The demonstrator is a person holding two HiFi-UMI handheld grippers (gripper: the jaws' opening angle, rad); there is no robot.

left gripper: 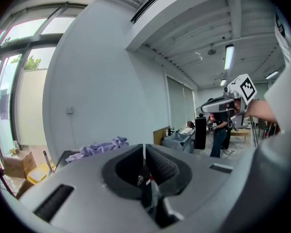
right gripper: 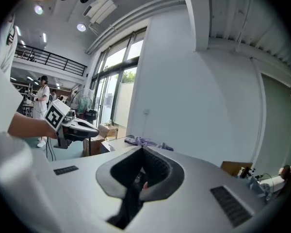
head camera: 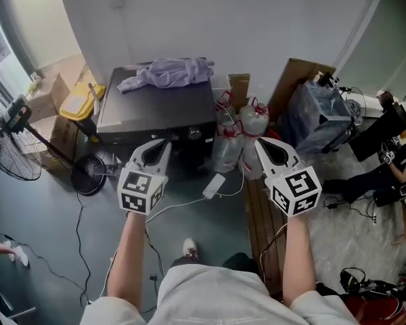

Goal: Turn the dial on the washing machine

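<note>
A black washing machine (head camera: 155, 110) stands against the white wall, with its round dial (head camera: 194, 133) on the front panel near the right corner. A lavender cloth (head camera: 169, 72) lies on its lid; the left gripper view shows the cloth (left gripper: 99, 148) too. My left gripper (head camera: 166, 143) is shut and empty, held in the air in front of the machine, left of the dial. My right gripper (head camera: 258, 142) is also shut and empty, off to the machine's right over the bottles. Neither touches the machine. In each gripper view the jaws meet at the tip (left gripper: 144, 145) (right gripper: 142, 148).
Clear water bottles (head camera: 240, 137) with red ties stand right of the machine, with a wooden pallet (head camera: 260, 215) and a blue bag (head camera: 318, 117) nearby. A yellow container (head camera: 78, 103), boxes and a fan (head camera: 17, 134) stand left. Cables and a white adaptor (head camera: 214, 185) lie on the floor.
</note>
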